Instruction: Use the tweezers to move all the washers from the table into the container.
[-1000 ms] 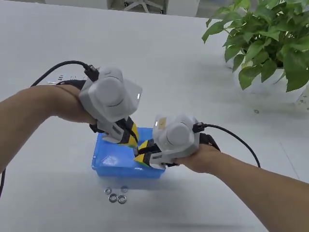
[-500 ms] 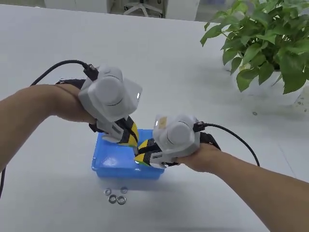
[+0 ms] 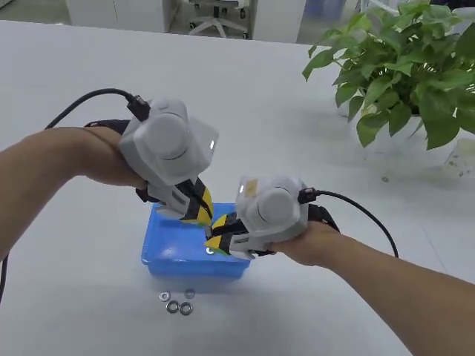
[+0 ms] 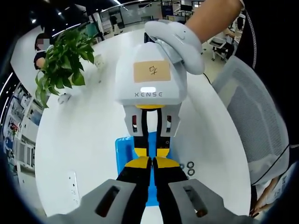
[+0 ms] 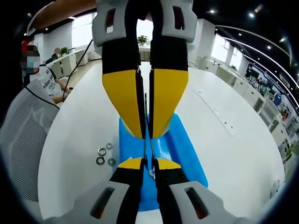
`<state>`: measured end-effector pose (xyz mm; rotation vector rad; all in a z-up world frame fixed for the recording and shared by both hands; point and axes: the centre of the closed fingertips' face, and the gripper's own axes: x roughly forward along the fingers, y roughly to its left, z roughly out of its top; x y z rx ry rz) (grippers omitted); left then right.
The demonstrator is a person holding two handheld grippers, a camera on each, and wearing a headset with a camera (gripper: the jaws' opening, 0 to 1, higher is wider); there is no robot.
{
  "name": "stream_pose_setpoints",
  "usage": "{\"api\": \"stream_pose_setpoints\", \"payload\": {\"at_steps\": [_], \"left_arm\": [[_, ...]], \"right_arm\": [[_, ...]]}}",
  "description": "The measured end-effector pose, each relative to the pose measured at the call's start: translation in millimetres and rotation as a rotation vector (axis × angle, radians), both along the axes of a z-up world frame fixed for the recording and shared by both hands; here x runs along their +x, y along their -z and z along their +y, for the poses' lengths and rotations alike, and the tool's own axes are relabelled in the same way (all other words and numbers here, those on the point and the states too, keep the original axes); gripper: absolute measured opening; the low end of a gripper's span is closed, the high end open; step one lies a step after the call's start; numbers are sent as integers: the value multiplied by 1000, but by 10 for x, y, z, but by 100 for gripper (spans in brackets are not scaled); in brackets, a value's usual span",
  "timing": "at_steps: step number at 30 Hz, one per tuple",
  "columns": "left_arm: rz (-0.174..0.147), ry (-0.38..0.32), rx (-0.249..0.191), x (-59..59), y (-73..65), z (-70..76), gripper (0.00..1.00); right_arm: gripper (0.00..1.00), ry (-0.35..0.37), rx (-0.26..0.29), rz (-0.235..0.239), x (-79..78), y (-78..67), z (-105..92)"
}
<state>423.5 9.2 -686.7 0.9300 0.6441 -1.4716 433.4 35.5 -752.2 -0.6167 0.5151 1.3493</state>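
A blue container [image 3: 169, 259] sits on the white table, with several washers [image 3: 178, 302] lying just in front of it. My left gripper [image 3: 199, 211] and right gripper [image 3: 217, 236] meet tip to tip above the container. In the right gripper view, thin dark tweezers [image 5: 145, 116] run from my right gripper [image 5: 148, 164] up between the yellow pads of the left gripper [image 5: 145, 133]. Both grippers look shut on the tweezers. In the left gripper view, my left gripper [image 4: 152, 162] faces the right gripper [image 4: 150, 151] over the container [image 4: 122, 149], with the washers [image 4: 189, 168] to the right. The tweezer tips are hidden.
A potted green plant [image 3: 404, 81] stands at the back right of the table. Cables trail from both grippers. In the right gripper view the container [image 5: 184, 144] lies below the jaws and the washers [image 5: 103, 156] sit to its left. A person sits in a mesh chair beyond the table.
The head camera has tilted a little, so the scene has slid down. Both grippers, the container and the washers hold their places.
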Motion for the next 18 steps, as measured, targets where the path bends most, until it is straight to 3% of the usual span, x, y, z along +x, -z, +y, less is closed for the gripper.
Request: {"api": "stream_pose_setpoints", "payload": {"at_steps": [8,18], "left_arm": [[-17,3,-9,-76,-133,-32,6],[-17,8,-3,-264,-229,-25,6]], "right_arm": [[10,11,17,-18,-64,-135,4],[10,15,31,-28,-241,-229,32]]}}
